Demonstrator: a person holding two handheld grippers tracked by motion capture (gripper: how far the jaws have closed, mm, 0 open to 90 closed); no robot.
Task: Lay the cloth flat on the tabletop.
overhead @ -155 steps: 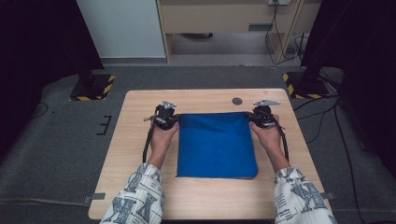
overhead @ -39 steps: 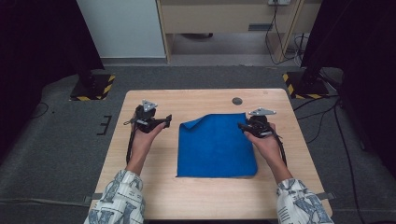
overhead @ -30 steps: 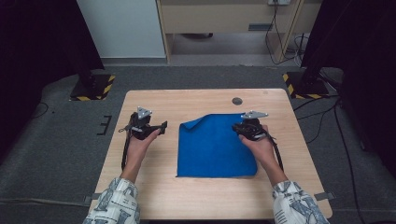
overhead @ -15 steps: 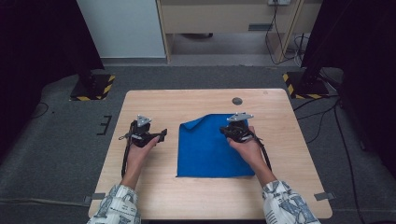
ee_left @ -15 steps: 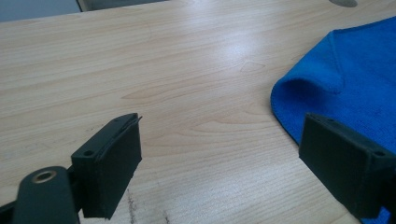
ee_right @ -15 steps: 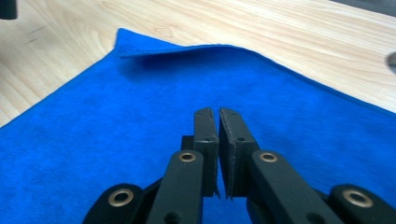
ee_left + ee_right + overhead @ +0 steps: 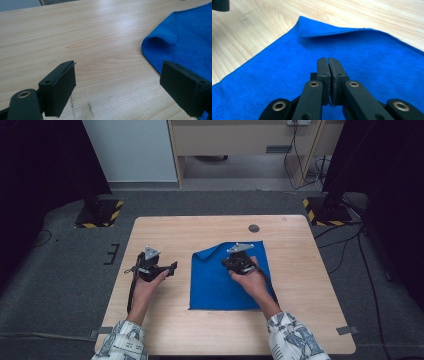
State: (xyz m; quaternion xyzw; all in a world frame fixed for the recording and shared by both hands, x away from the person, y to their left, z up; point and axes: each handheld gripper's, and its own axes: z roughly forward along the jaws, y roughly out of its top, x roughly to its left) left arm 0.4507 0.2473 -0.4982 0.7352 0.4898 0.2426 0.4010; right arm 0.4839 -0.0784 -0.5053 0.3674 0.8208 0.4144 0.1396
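Cloth (image 7: pixel 227 280), blue and napped, lies on the wooden worktop (image 7: pixel 300 265) a little right of its middle, reaching toward the near edge. Its far left corner is rumpled, with a raised fold along the far edge that shows in the right tool view (image 7: pixel 332 31). The right tool (image 7: pixel 239 262) sits over the far part of the cloth, jaws pressed flat together; whether any cloth is caught between them cannot be told. The left tool (image 7: pixel 159 268) is held above bare wood toward the left edge, just beside the cloth's left side, jaws spread wide and holding nothing (image 7: pixel 117 85). A small dark round disc (image 7: pixel 254 228) sits near the far edge.
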